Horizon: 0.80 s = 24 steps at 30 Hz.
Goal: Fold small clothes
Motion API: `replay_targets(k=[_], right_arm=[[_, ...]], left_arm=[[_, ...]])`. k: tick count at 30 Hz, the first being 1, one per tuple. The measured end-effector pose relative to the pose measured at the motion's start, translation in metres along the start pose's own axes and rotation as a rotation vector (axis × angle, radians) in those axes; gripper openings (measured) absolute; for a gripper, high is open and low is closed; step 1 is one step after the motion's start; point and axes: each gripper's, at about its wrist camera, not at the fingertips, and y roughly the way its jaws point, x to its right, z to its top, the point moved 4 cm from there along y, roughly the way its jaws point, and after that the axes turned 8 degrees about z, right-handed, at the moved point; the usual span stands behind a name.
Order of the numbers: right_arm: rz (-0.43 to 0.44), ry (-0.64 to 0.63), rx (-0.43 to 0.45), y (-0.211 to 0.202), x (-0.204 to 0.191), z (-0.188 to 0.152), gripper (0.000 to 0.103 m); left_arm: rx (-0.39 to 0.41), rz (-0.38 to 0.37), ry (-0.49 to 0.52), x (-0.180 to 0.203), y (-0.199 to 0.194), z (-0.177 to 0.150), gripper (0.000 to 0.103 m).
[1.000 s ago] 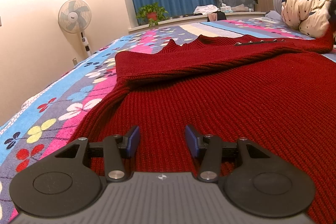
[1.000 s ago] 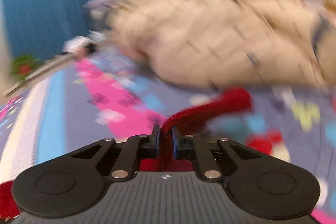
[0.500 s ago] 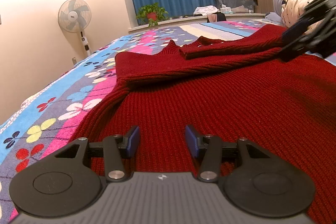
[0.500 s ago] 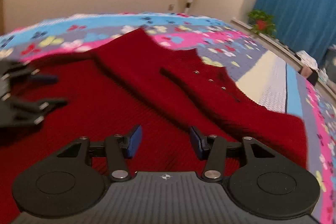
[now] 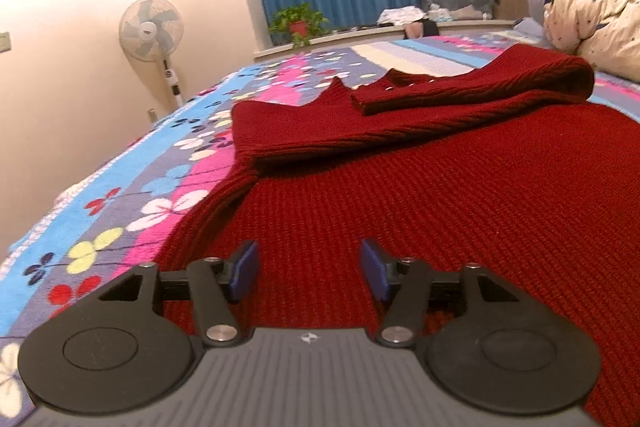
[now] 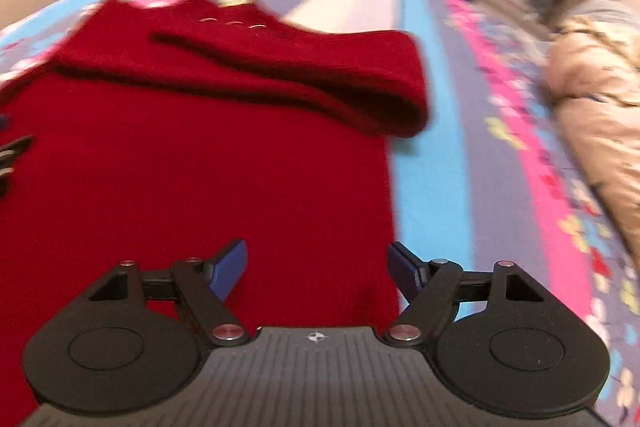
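Only the left view showed the fan [image 5: 151,29], upper left; both the left gripper [image 5: 308,269] and the right gripper [image 6: 318,269] were spread above the red sweater [image 5: 440,195], blurred in the right view.

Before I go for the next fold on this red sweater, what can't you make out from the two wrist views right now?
- Sweater near hem: hidden below both gripper bodies, left gripper and right gripper.
- Folded sleeve and its snaps: motion-blurred in the right wrist view; the cuff edge is unclear.
- Sweater's right side: cut off by the frame edge in the left wrist view.
- Left gripper from the right wrist view: only a dark sliver at the left edge.
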Motion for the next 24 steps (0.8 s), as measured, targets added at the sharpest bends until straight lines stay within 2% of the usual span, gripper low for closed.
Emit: replay_targets(k=[1, 4, 9, 12, 14, 16, 18, 20, 24], right_arm=[[-0.009, 0.020, 0.005, 0.004, 0.004, -0.001, 0.078], [-0.046, 0.059, -0.073, 0.026, 0.013, -0.004, 0.078], [-0.037, 0.042, -0.137, 0.043, 0.016, 0.003, 0.079], [-0.032, 0.002, -0.121, 0.043, 0.018, 0.015, 0.079], [-0.035, 0.045, -0.101, 0.044, 0.027, 0.026, 0.078], [-0.028, 0.092, -0.088, 0.041, 0.036, 0.036, 0.078], [-0.016, 0.118, -0.077, 0.038, 0.041, 0.040, 0.078], [-0.002, 0.130, -0.069, 0.037, 0.043, 0.044, 0.078], [0.017, 0.138, -0.064, 0.038, 0.050, 0.047, 0.077]], left_arm=[[-0.006, 0.016, 0.014, 0.002, -0.001, 0.001, 0.067], [-0.040, 0.039, 0.048, 0.005, -0.003, 0.006, 0.067], [-0.154, 0.061, -0.023, -0.002, -0.003, 0.022, 0.066], [-0.135, 0.108, -0.069, -0.002, -0.007, 0.044, 0.066], [-0.115, 0.109, -0.104, -0.001, -0.005, 0.062, 0.065], [-0.098, 0.093, -0.147, 0.000, -0.001, 0.082, 0.058], [-0.089, 0.075, -0.187, 0.002, 0.008, 0.101, 0.031], [-0.089, 0.058, -0.207, 0.006, 0.019, 0.119, 0.020], [-0.078, 0.035, -0.226, 0.011, 0.046, 0.146, 0.019]])
